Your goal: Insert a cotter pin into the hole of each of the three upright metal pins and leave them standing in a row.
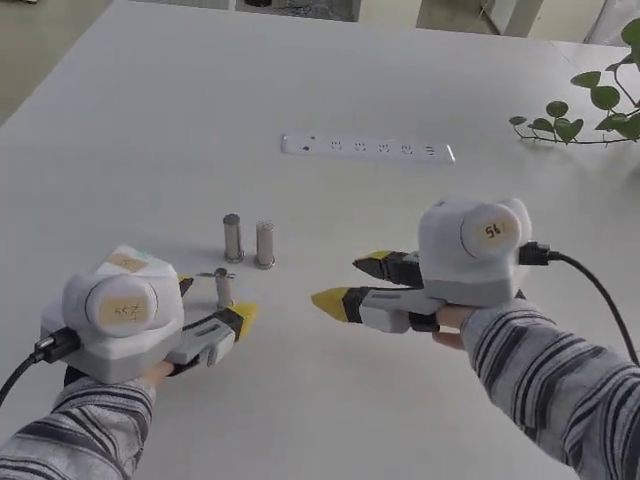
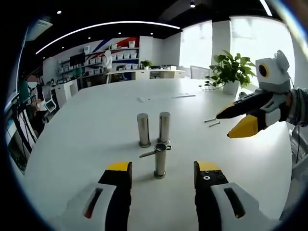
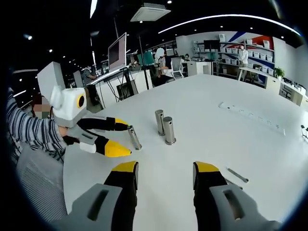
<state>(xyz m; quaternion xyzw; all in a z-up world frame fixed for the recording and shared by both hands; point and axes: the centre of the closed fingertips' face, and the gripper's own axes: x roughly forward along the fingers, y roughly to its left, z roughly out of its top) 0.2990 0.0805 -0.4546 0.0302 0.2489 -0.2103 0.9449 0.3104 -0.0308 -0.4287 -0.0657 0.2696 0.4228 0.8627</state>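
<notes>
1. We see the left gripper [image 1: 214,300] low over the bench [image 1: 330,410]. Its jaws are wide open and grip nothing.
2. The third pin [image 2: 160,161] stands upright between those jaws and touches neither. A cotter pin [image 2: 150,153] sits crosswise through the hole near its top.
3. Just beyond it, the left bare pin [image 1: 232,238] and right bare pin [image 1: 265,244] stand upright, side by side and close together. We see no cotter pin in either.
4. The right gripper [image 1: 350,282] is held right of the pins with its tips pointing toward them. Its jaws are open and empty.
5. Loose cotter pins [image 2: 212,121] lie flat on the bench, right of the pins.
6. A power strip [image 1: 367,148] lies further back on the bench, and a plant [image 1: 600,110] is at the far right.
</notes>
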